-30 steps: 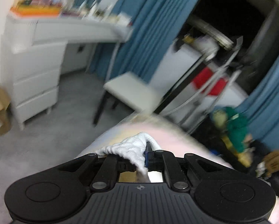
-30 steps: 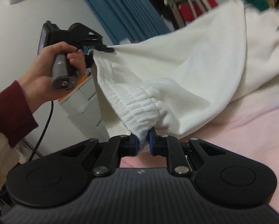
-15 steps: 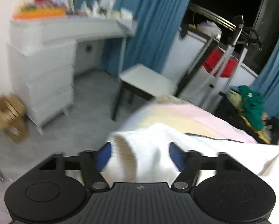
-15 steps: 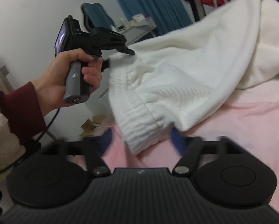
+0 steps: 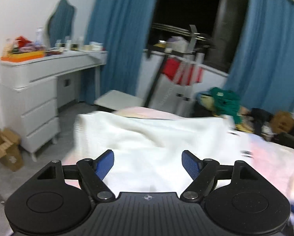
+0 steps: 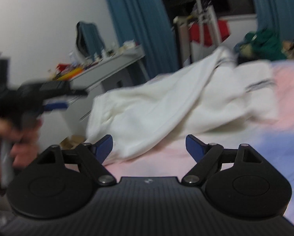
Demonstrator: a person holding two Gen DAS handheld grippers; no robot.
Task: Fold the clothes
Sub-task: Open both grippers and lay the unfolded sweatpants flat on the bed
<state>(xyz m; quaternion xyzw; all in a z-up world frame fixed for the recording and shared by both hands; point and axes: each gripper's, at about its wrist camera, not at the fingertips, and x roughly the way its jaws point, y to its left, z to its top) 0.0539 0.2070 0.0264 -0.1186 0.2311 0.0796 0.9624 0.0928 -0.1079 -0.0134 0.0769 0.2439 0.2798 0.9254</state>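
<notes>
A white garment [image 5: 147, 137] with a ribbed waistband lies on the pink bed cover [image 5: 268, 161]. It also shows in the right wrist view [image 6: 166, 106], folded over itself with a black stripe near its far end. My left gripper [image 5: 147, 162] is open and empty just short of the garment's near edge. My right gripper [image 6: 149, 146] is open and empty at the garment's near corner. The left gripper also shows, blurred, in the right wrist view [image 6: 64, 98], held by a hand, beside the waistband.
A white dresser [image 5: 33, 98] with clutter on top stands left of the bed, a cardboard box [image 5: 5, 149] beside it. A white stool [image 5: 119, 99], a clothes rack [image 5: 184, 68] and a pile of green clothes [image 5: 225, 100] lie beyond the bed. Blue curtains hang behind.
Both grippers held the waistband one second ago. Both have opened and let it go, and the garment now lies on the bed. Both grippers have pulled back a little.
</notes>
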